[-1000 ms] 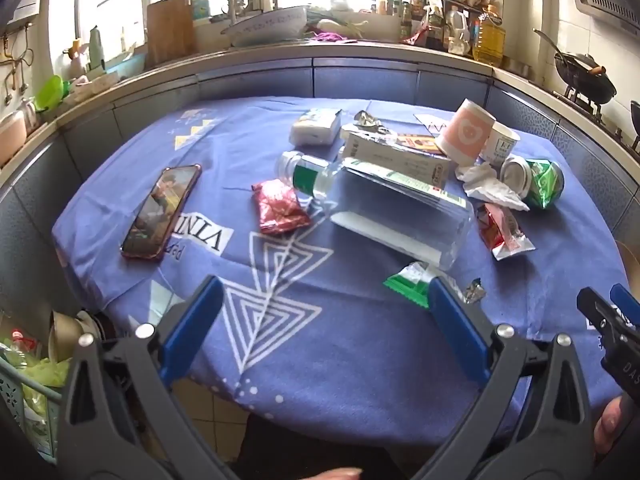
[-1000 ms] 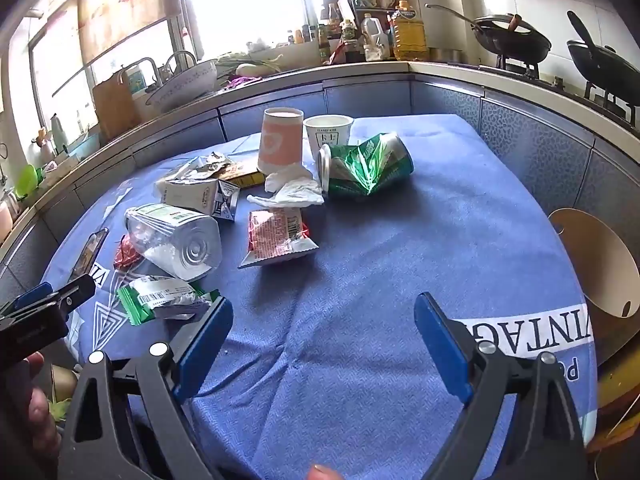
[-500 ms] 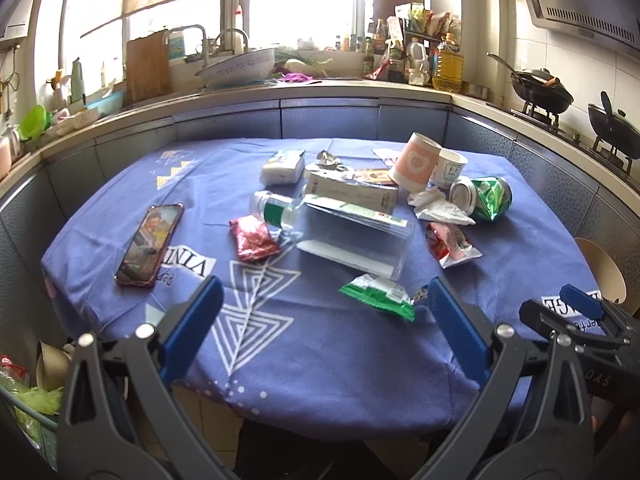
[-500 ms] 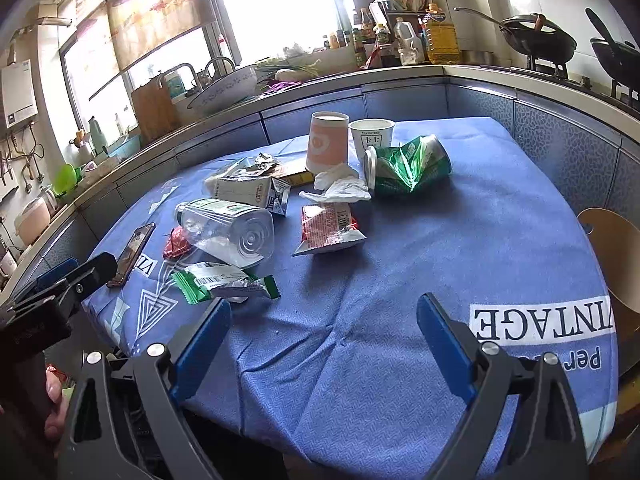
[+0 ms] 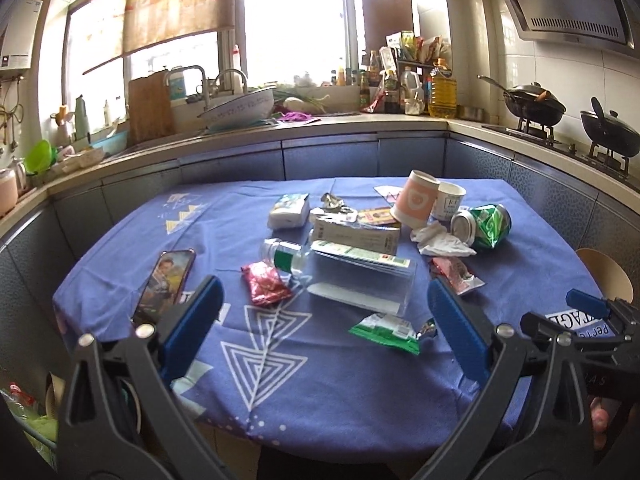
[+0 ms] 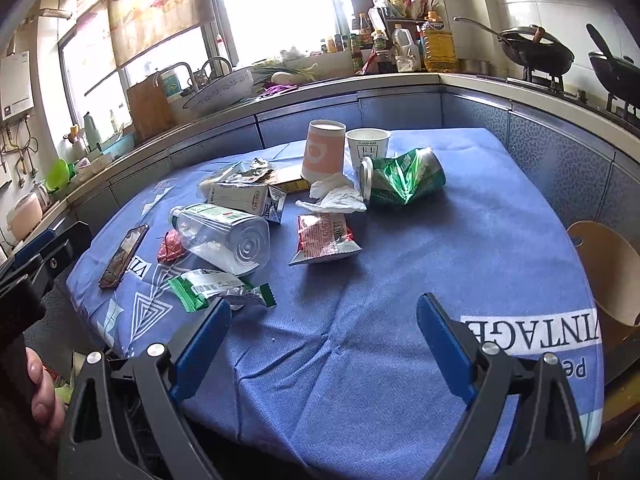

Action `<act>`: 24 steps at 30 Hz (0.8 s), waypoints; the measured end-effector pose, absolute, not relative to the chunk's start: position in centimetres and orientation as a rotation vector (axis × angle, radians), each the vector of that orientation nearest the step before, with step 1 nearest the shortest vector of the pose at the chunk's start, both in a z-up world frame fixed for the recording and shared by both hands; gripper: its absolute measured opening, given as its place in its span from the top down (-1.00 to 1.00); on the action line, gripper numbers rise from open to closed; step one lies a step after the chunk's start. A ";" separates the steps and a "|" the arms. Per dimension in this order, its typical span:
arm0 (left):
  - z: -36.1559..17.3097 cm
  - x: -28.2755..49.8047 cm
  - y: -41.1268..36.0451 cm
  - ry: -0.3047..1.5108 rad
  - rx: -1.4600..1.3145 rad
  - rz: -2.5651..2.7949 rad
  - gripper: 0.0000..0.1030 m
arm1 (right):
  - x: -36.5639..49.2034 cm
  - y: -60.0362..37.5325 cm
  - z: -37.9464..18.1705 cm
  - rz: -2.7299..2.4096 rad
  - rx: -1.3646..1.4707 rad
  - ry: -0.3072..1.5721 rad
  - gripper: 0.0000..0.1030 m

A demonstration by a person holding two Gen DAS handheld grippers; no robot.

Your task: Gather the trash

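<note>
Trash lies on a round table with a blue cloth [image 5: 320, 380]: a clear plastic bottle [image 5: 352, 276] on its side, a green wrapper [image 5: 386, 332], a dark red wrapper [image 5: 264, 288], a red snack packet [image 5: 456, 274], a crushed green can [image 5: 486, 224], crumpled tissue [image 5: 440, 240], a carton [image 5: 354, 232] and two paper cups [image 5: 416, 204]. My left gripper [image 5: 324, 316] is open and empty above the table's near edge. My right gripper [image 6: 324, 328] is open and empty, with the green wrapper [image 6: 216, 286] just left of it.
A phone [image 5: 166, 284] lies at the table's left. A white packet [image 5: 290, 210] lies behind the carton. A wooden chair [image 6: 604, 276] stands at the right. Blue cabinets and a cluttered counter [image 5: 320, 124] curve behind the table. A basket with green bags [image 5: 28, 420] sits low left.
Both grippers have lifted and drawn back from the table, so more of the kitchen shows. Both stay open and empty. The trash has not moved.
</note>
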State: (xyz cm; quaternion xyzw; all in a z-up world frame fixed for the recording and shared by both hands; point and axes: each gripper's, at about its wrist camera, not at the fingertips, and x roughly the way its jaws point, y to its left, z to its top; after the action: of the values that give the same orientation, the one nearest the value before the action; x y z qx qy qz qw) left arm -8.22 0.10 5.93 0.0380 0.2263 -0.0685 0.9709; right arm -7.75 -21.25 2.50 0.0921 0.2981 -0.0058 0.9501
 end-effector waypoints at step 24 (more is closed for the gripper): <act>2.3 -4.7 1.1 0.602 0.041 -0.154 -0.91 | -4.3 -23.7 0.8 -0.102 0.271 0.742 -0.79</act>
State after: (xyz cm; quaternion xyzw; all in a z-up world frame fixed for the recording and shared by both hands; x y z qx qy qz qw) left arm -4.69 1.10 2.33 0.0202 0.2964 -0.0757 0.9519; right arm -4.26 -23.66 0.81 0.1320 0.3614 -0.0497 0.9217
